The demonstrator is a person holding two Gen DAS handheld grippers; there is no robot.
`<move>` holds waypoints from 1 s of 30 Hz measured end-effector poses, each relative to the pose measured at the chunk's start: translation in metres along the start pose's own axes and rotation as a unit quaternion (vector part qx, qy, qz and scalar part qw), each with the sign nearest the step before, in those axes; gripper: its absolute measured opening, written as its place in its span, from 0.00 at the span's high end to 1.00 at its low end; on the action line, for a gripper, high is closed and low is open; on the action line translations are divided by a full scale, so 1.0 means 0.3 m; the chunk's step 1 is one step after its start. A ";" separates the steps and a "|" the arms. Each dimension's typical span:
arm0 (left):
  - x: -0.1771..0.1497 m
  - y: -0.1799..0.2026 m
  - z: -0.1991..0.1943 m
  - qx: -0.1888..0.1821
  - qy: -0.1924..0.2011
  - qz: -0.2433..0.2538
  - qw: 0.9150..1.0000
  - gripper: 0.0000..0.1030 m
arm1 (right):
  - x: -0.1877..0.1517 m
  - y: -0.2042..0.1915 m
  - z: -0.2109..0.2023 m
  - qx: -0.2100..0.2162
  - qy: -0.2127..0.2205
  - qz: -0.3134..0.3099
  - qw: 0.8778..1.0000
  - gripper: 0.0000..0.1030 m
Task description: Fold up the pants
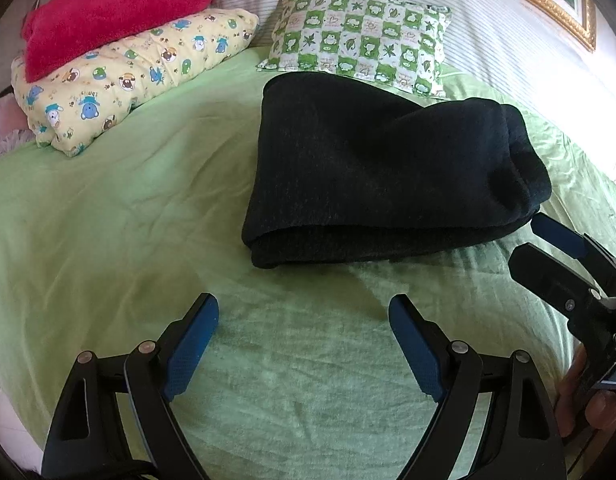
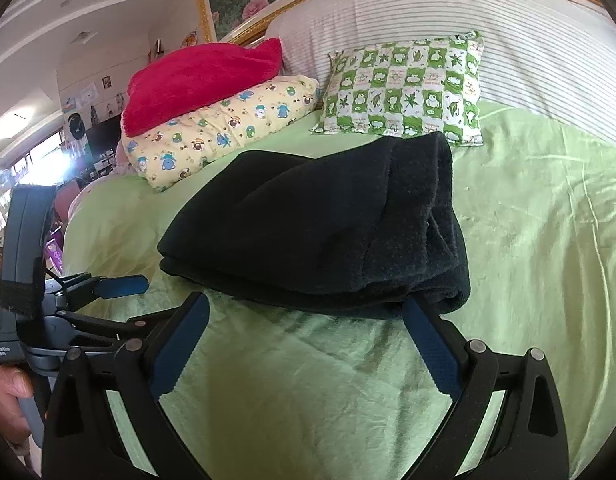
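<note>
Black pants point(image 1: 388, 176) lie folded on the green bed sheet point(image 1: 128, 220), just ahead of both hand-held grippers, left point(image 1: 304, 320) and right point(image 2: 308, 320), each wide open and empty.

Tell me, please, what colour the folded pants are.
Black pants, clearest in the left wrist view.

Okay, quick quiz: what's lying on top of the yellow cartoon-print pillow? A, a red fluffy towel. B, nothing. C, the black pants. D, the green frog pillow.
A: the red fluffy towel rests on the yellow cartoon-print pillow, while the folded black pants lie apart on the green sheet.
</note>
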State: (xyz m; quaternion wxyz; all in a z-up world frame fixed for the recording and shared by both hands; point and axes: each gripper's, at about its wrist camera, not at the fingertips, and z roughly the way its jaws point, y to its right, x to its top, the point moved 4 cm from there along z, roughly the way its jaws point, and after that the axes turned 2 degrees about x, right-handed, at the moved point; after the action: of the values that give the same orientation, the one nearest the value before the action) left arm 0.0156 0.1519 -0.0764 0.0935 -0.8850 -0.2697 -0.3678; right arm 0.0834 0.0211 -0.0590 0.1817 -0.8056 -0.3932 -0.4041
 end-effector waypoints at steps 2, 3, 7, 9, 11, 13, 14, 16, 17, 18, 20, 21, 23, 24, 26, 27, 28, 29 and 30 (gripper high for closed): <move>-0.003 0.002 0.004 0.001 0.001 0.000 1.000 0.14 | -0.001 0.003 0.000 0.000 0.000 0.003 1.000 0.05; -0.003 0.002 0.006 0.001 0.001 0.001 1.000 0.13 | -0.002 0.005 0.001 0.000 -0.001 0.004 1.000 0.05; -0.003 0.001 0.010 -0.004 0.005 0.000 1.000 0.13 | -0.002 0.013 0.008 0.002 -0.004 0.012 1.000 0.05; -0.001 -0.003 0.013 -0.005 0.009 -0.003 1.000 0.12 | -0.003 0.019 0.011 0.003 -0.006 0.017 1.000 0.05; 0.000 -0.006 0.016 -0.005 0.011 -0.006 1.000 0.12 | -0.003 0.021 0.011 0.003 -0.006 0.021 1.000 0.05; 0.001 -0.009 0.018 -0.004 0.014 -0.008 1.000 0.12 | -0.004 0.022 0.009 0.003 -0.004 0.023 1.000 0.05; 0.002 -0.009 0.018 -0.004 0.015 -0.010 1.000 0.12 | -0.003 0.022 0.008 0.003 -0.003 0.024 1.000 0.05; 0.001 -0.010 0.016 -0.003 0.019 -0.011 1.000 0.12 | -0.003 0.022 0.007 0.004 -0.002 0.024 1.000 0.05; 0.001 -0.010 0.016 -0.002 0.021 -0.012 1.000 0.12 | -0.004 0.021 0.006 0.003 -0.001 0.024 1.000 0.05; 0.001 -0.010 0.015 -0.002 0.022 -0.012 1.000 0.11 | -0.004 0.020 0.006 0.003 -0.001 0.023 1.000 0.05; -0.002 -0.009 0.014 0.000 0.024 -0.013 1.000 0.11 | -0.004 0.019 0.006 0.003 -0.001 0.022 1.000 0.05; -0.004 -0.007 0.015 0.001 0.024 -0.011 1.000 0.11 | -0.004 0.018 0.005 0.003 -0.001 0.022 1.000 0.05; -0.006 -0.002 0.020 0.004 0.022 -0.007 1.000 0.10 | -0.004 0.018 0.006 0.003 -0.002 0.022 1.000 0.05; -0.006 0.000 0.021 0.005 0.021 -0.005 1.000 0.10 | -0.004 0.019 0.008 0.003 -0.003 0.022 1.000 0.05; -0.007 0.004 0.026 0.007 0.017 -0.002 1.000 0.09 | -0.005 0.019 0.010 0.003 -0.006 0.022 1.000 0.05; -0.007 0.004 0.028 0.007 0.017 -0.001 1.000 0.09 | -0.004 0.020 0.011 0.003 -0.007 0.022 1.000 0.04; -0.007 0.004 0.029 0.007 0.016 0.000 1.000 0.09 | -0.004 0.021 0.012 0.004 -0.008 0.022 1.000 0.04; -0.008 0.006 0.031 0.007 0.015 0.000 1.000 0.09 | -0.004 0.021 0.013 0.004 -0.009 0.022 1.000 0.04; -0.007 0.005 0.033 0.007 0.014 0.001 1.000 0.08 | -0.005 0.022 0.014 0.004 -0.009 0.022 1.000 0.04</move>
State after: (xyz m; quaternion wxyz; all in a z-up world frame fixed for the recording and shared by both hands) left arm 0.0211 0.1533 -0.0849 0.1038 -0.8795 -0.2700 -0.3779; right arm 0.0901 0.0189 -0.0625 0.1899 -0.8174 -0.3781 -0.3909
